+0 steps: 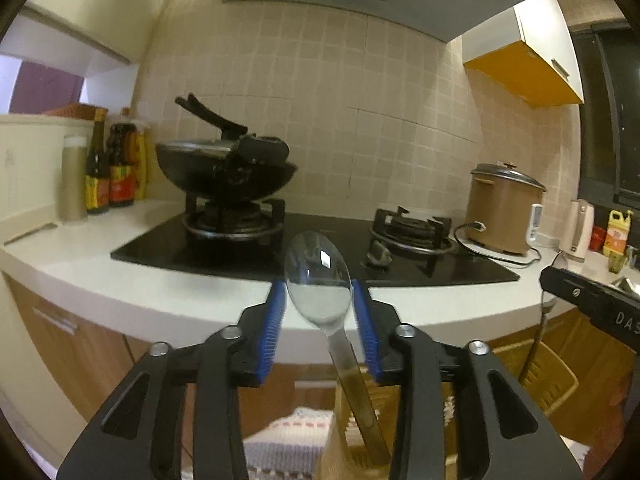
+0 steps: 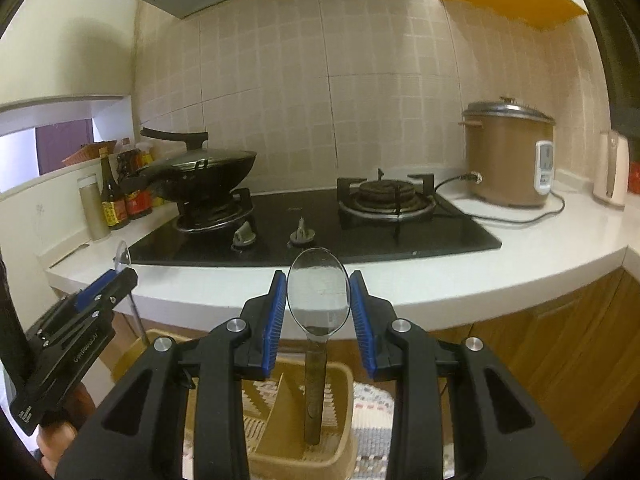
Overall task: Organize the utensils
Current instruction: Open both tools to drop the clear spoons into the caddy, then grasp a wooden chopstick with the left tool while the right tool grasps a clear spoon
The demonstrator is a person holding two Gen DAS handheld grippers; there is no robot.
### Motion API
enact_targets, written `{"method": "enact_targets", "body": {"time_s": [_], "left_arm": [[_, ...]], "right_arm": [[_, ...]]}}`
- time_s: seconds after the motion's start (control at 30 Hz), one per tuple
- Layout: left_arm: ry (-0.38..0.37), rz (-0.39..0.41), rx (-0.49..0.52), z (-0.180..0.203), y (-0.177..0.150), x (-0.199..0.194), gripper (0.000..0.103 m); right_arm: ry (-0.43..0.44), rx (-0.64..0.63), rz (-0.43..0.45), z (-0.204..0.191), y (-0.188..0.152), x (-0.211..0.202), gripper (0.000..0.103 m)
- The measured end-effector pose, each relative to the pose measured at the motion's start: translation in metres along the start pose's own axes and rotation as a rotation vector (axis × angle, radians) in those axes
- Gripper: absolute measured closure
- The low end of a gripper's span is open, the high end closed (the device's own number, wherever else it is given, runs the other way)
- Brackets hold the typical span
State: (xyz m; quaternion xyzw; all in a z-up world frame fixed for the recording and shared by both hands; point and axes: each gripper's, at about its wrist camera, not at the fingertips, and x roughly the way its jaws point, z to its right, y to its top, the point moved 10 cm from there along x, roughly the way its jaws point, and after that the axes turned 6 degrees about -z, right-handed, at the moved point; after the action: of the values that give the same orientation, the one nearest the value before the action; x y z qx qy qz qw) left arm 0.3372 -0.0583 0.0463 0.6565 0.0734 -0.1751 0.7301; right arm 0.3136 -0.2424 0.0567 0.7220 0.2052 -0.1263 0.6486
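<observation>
Two clear plastic spoons with brownish handles are over a beige slotted utensil caddy (image 2: 346, 384) below the counter edge. One spoon (image 1: 318, 280) leans between the blue pads of my left gripper (image 1: 319, 282). The pads stand slightly off its bowl, and its handle reaches down into the caddy (image 1: 558, 380). My right gripper (image 2: 318, 276) is shut on the bowl of the other spoon (image 2: 317, 292), which hangs upright with its handle tip inside a caddy compartment. The right wrist view also shows the left gripper (image 2: 120, 270) at the left, and the left wrist view shows the right gripper (image 1: 554, 276) at the right.
A white counter (image 2: 520, 280) carries a black gas hob (image 2: 440, 236) with a lidded wok (image 2: 200, 172) on its left burner. Sauce bottles (image 2: 128, 192) stand at the left, a brown rice cooker (image 2: 508, 156) and a kettle (image 2: 612, 168) at the right. A woven mat (image 2: 376, 412) lies under the caddy.
</observation>
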Motion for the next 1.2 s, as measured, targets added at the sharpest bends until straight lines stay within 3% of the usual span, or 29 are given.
{"method": "enact_targets", "body": {"time_s": [0.1, 0.13, 0.17, 0.2, 0.43, 0.6, 0.73, 0.83, 0.93, 1.03, 1.1, 1.2], "left_arm": [[-0.016, -0.017, -0.008, -0.002, -0.001, -0.009, 0.059], [-0.026, -0.028, -0.014, -0.003, -0.002, -0.012, 0.059], [-0.039, -0.04, -0.023, -0.004, -0.003, -0.016, 0.059], [-0.053, -0.055, -0.03, -0.005, -0.004, -0.02, 0.059], [-0.094, -0.16, -0.05, -0.011, -0.01, -0.054, 0.059], [-0.119, -0.287, -0.061, -0.018, -0.024, -0.079, 0.059], [-0.158, -0.439, -0.075, -0.021, -0.056, -0.088, 0.059], [-0.187, -0.589, -0.078, -0.019, -0.095, -0.085, 0.059], [-0.172, -0.721, -0.02, -0.017, -0.142, -0.077, 0.059], [-0.164, -0.814, 0.027, -0.012, -0.181, -0.07, 0.059], [-0.119, -0.833, 0.074, -0.012, -0.198, -0.066, 0.061], [-0.093, -0.862, 0.103, -0.013, -0.218, -0.058, 0.07]], "right_arm": [[-0.004, 0.01, -0.013, 0.001, -0.004, -0.006, 0.07], [0.005, 0.016, -0.025, 0.0, -0.006, -0.008, 0.064], [0.015, 0.024, -0.033, 0.0, -0.007, -0.011, 0.048], [0.026, 0.035, -0.031, 0.0, -0.009, -0.016, 0.046], [-0.003, 0.044, -0.086, -0.004, -0.017, -0.05, 0.046], [0.01, 0.04, -0.182, -0.011, -0.033, -0.073, 0.046], [0.019, 0.024, -0.314, -0.017, -0.062, -0.077, 0.046], [0.04, 0.023, -0.434, -0.021, -0.091, -0.069, 0.046], [0.052, 0.031, -0.556, -0.023, -0.122, -0.054, 0.047], [0.097, 0.071, -0.65, -0.026, -0.146, -0.039, 0.047], [0.142, 0.107, -0.7, -0.032, -0.157, -0.028, 0.047], [0.183, 0.133, -0.756, -0.045, -0.168, -0.008, 0.047]]}}
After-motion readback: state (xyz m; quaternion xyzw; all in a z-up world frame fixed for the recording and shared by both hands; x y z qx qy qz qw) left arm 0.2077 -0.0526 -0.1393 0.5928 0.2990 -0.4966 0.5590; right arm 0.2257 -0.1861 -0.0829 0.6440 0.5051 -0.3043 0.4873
